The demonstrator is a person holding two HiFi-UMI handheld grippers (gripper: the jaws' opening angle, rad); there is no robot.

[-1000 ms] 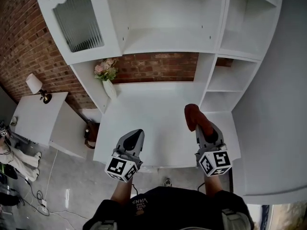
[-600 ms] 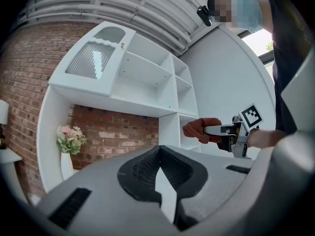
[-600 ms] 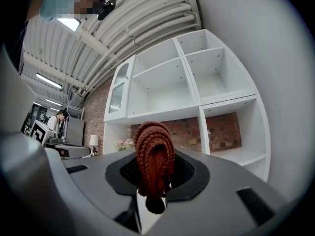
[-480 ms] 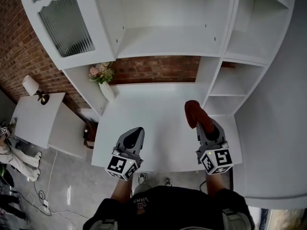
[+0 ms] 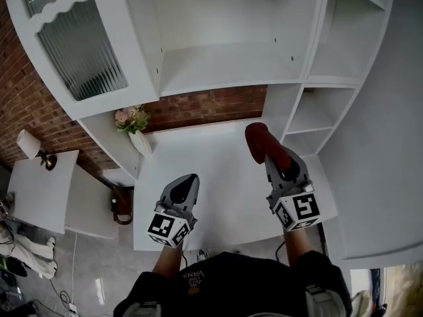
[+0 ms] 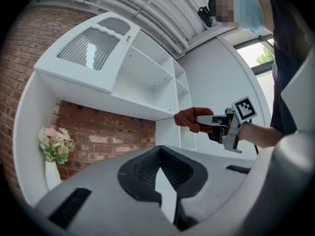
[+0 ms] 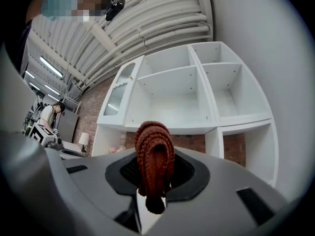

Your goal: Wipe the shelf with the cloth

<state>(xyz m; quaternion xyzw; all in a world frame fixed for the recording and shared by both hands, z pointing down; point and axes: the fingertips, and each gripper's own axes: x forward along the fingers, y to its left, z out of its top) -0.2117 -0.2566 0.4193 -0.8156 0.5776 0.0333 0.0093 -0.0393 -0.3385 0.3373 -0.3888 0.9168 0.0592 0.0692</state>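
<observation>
The right gripper (image 5: 269,158) had its jaws clamped across the middle of a rust-red knitted cloth (image 5: 256,139), a bunched wad that stood out past the fingertips in the air above the white desk surface (image 5: 198,167), near the lower right cubbies of the white shelf unit (image 5: 225,61). The left gripper (image 5: 187,183) hovered over the desk's front edge, jaws drawn together on nothing. The cloth looked soft, light and limp, so a deep hold across its folds seemed best, since a shallow pinch might let it drag loose during rubbing.
</observation>
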